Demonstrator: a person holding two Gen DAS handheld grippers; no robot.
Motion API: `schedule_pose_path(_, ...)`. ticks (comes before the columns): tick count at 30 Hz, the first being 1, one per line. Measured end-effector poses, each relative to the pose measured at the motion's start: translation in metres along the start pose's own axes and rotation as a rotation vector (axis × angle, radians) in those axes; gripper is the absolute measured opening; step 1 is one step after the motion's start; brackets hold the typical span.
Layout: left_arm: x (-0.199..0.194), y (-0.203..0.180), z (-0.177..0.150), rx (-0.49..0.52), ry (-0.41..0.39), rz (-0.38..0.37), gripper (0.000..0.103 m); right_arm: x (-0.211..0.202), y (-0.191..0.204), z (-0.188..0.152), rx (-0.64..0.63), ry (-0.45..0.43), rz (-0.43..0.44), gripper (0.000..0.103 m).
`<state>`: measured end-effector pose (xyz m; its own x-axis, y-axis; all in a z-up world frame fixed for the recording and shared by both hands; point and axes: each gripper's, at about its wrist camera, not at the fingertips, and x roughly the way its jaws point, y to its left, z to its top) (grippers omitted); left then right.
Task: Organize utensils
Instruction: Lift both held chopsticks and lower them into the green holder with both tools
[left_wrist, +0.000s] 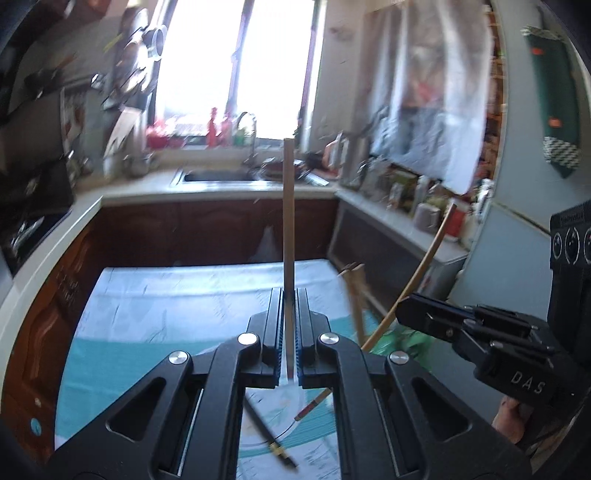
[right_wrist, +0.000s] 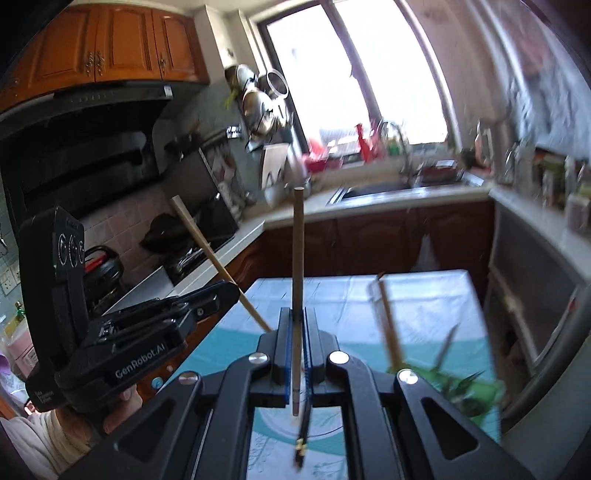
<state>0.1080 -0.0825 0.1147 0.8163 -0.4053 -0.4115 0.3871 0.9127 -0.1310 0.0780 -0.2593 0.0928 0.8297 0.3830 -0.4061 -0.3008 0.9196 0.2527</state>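
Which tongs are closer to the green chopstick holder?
Right. The right tongs hover just beside the green holder; the left tongs are farther away on its left.

The right gripper (left_wrist: 402, 314) body carries white letters "DAS". The left gripper (right_wrist: 236, 291) body reads "GenRobot.AI".

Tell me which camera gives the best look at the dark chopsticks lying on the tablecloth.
The left wrist view. There a dark chopstick lies in plain sight on the tablecloth, seen through the frame below the left tongs, gold band visible. The right wrist view shows only the blurred ends under the right tongs, partly hidden.
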Motion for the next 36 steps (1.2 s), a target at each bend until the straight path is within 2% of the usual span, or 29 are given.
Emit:
schedule_pose_path(10,-0.024,-0.095,0.057,0.089,-0.084,-0.111,0.003,-0.041,-0.025,0.025,-0.029,-0.089,-0.137,0.005)
schedule_pose_path(18,-0.002,-0.14,0.075,0.101,-0.105,-0.185,0.0,-0.049,-0.048,0.023,-0.03,-0.104,-0.225,0.005)
schedule_pose_path(22,0.024,-0.142,0.064,0.104,-0.095,-0.189,0.0,-0.045,-0.056,0.017,-0.027,-0.079,-0.229,0.005)
schedule_pose_path(28,0.074,-0.116,0.034,0.044,-0.006,-0.17,0.0,-0.018,-0.052,0.0,-0.066,0.005,-0.231,0.005)
schedule_pose_path(32,0.078,-0.094,0.021,0.014,0.026,-0.174,0.0,0.008,-0.042,-0.01,-0.129,0.102,-0.242,0.006)
schedule_pose_path(36,0.072,-0.065,0.008,-0.013,0.053,-0.15,0.0,0.023,-0.037,-0.017,-0.139,0.146,-0.244,0.006)
